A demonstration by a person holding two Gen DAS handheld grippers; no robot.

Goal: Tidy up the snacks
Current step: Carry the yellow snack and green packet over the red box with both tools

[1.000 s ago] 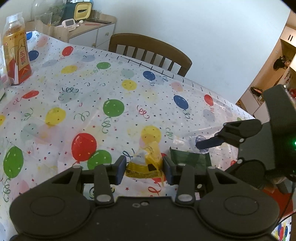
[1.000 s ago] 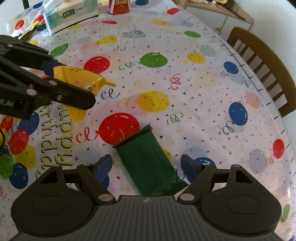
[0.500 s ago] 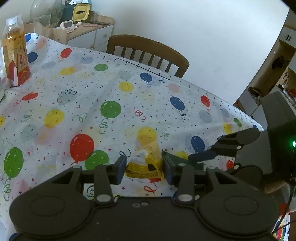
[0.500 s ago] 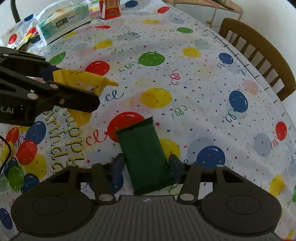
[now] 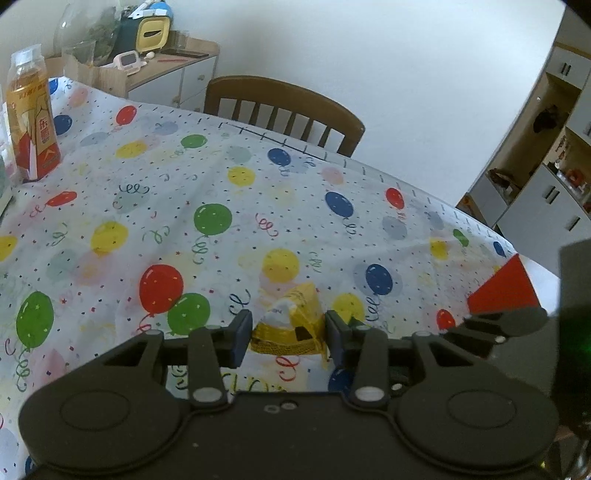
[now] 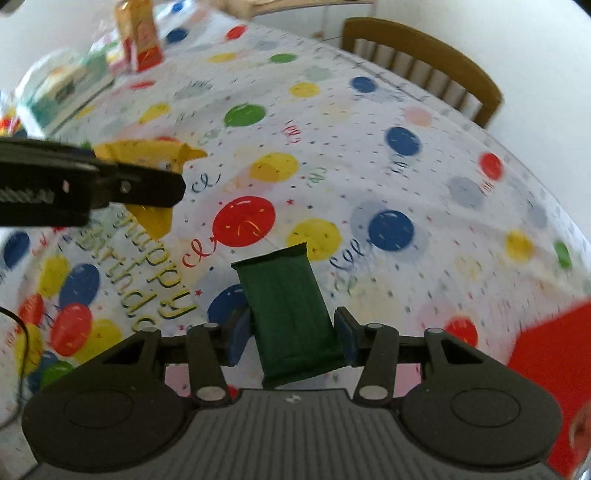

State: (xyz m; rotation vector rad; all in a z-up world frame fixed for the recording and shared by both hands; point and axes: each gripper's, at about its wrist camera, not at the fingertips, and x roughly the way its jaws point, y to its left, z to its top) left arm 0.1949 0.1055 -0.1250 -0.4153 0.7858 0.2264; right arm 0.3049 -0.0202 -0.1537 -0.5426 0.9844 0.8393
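Right wrist view blurred throughout; print on the drink bottle (image 6: 138, 35) illegible, its top cut off by the upper edge; tissue pack (image 6: 70, 92) at far left smeared, lettering unreadable. Near end of the green snack packet (image 6: 291, 314) hidden behind the right gripper (image 6: 291, 339) body. Yellow snack packet (image 5: 291, 328): lower part concealed behind the left gripper (image 5: 288, 334) in the left wrist view; in the right wrist view its middle is covered by that gripper's finger. Red object (image 6: 554, 362) at lower right cut off by the frame edge; identity cannot be told.
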